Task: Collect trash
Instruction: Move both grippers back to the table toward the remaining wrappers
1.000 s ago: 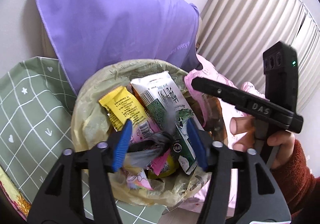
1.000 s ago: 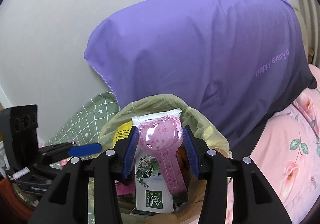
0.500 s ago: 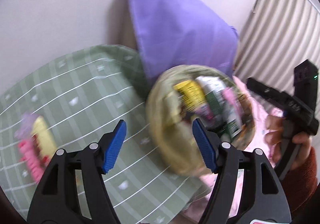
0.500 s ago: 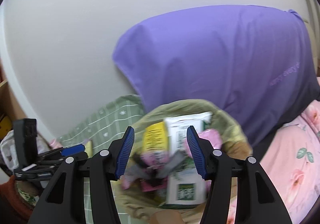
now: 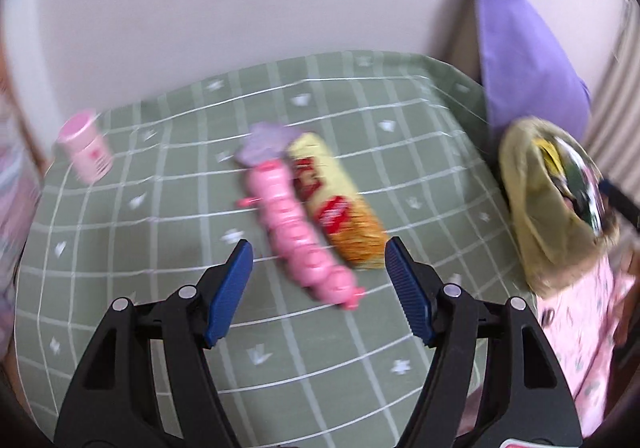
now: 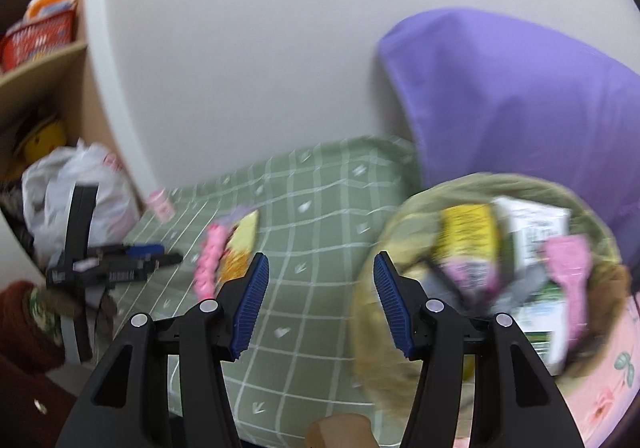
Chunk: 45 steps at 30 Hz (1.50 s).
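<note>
progress: bin (image 6: 400, 248) is being seen part-filled, right of right tongs (image 6: 318, 304) | left: pink strip (image 5: 298, 236), yellow pack (image 5: 336, 204) are lying between left tongs (image 5: 318, 290)' tips, cup (image 5: 86, 150) far left, on green cloth (image 5: 400, 136) | both tongs are being held open, empty

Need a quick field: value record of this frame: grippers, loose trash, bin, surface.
left gripper: open, empty, above the cloth
right gripper: open, empty
loose trash: pink segmented plastic strip beside yellow snack wrapper; small pink cup apart, far left
bin: yellow-bag-lined trash bin, holding wrappers
surface: green grid-patterned cloth
</note>
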Each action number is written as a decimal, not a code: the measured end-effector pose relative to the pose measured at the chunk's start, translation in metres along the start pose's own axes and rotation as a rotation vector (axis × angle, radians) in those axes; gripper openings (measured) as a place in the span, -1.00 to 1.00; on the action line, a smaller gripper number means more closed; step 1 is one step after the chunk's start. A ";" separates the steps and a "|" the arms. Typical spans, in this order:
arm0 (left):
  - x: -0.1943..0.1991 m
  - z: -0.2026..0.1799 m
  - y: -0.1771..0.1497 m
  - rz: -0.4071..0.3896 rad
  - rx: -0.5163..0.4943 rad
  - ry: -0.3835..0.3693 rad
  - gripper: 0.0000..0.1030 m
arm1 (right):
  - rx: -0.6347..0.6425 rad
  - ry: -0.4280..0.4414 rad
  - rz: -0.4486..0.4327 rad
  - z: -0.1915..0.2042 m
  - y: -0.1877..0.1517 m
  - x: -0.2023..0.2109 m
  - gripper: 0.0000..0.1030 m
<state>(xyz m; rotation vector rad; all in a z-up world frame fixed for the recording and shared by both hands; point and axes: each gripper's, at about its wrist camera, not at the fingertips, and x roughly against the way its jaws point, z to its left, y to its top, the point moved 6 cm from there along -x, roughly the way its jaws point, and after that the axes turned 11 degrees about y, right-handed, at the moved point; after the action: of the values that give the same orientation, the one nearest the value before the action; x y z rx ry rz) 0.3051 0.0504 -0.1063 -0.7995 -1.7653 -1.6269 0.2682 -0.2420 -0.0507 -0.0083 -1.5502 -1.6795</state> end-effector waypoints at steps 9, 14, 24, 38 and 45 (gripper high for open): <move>-0.001 0.024 0.001 -0.013 -0.002 0.017 0.27 | 0.022 0.069 0.187 0.035 -0.040 -0.074 0.01; -0.018 0.034 0.007 0.009 0.003 -0.034 0.27 | -0.022 0.067 0.239 0.038 -0.053 -0.104 0.01; -0.084 0.051 0.050 0.116 0.050 -0.173 0.45 | 0.018 -0.148 0.254 0.033 -0.047 -0.140 0.00; -0.102 0.085 0.069 0.092 0.082 -0.098 0.44 | -0.082 0.173 0.279 0.070 -0.034 -0.228 -0.61; -0.123 0.052 0.079 0.120 -0.030 -0.126 0.44 | -0.137 -0.005 0.212 0.030 -0.041 -0.163 -0.64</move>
<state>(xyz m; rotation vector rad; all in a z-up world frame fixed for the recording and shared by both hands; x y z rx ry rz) 0.4428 0.1034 -0.1543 -1.0220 -1.7460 -1.5578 0.3370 -0.1315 -0.1618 -0.2400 -1.3831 -1.6134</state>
